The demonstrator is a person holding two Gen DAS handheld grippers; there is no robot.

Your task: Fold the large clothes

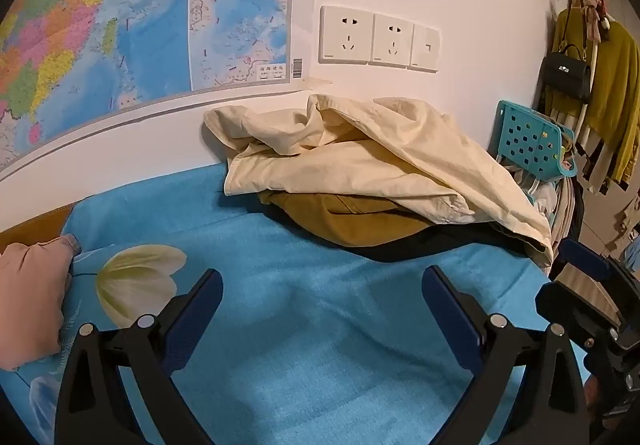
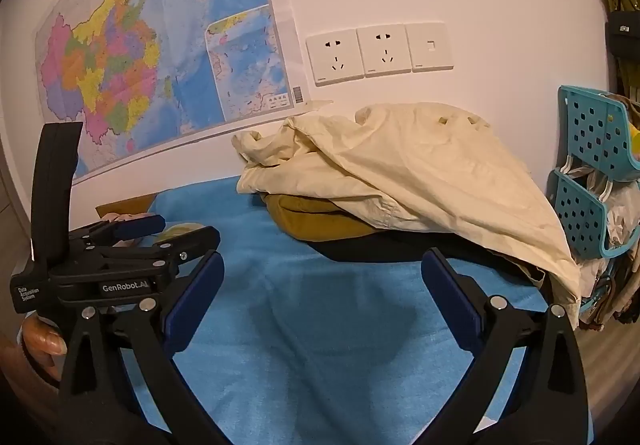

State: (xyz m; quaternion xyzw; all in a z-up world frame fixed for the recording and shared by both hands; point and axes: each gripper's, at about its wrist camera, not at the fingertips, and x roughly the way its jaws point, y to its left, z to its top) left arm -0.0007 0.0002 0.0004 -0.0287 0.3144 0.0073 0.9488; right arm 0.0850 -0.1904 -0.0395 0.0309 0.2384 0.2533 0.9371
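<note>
i am at the very start: nothing is picked up yet. my left gripper (image 1: 322,295) and right gripper (image 2: 322,277) both hang spread wide and empty over the blue cloth (image 1: 320,325). the cream garment (image 1: 360,157) lies crumpled on a heap against the wall, on top of a mustard garment (image 1: 344,221) and something dark beneath, possibly a third piece. next i judge i must reach forward, pinch the cream piece at two edges and draw it onto the bare blue area to spread it flat.
</note>
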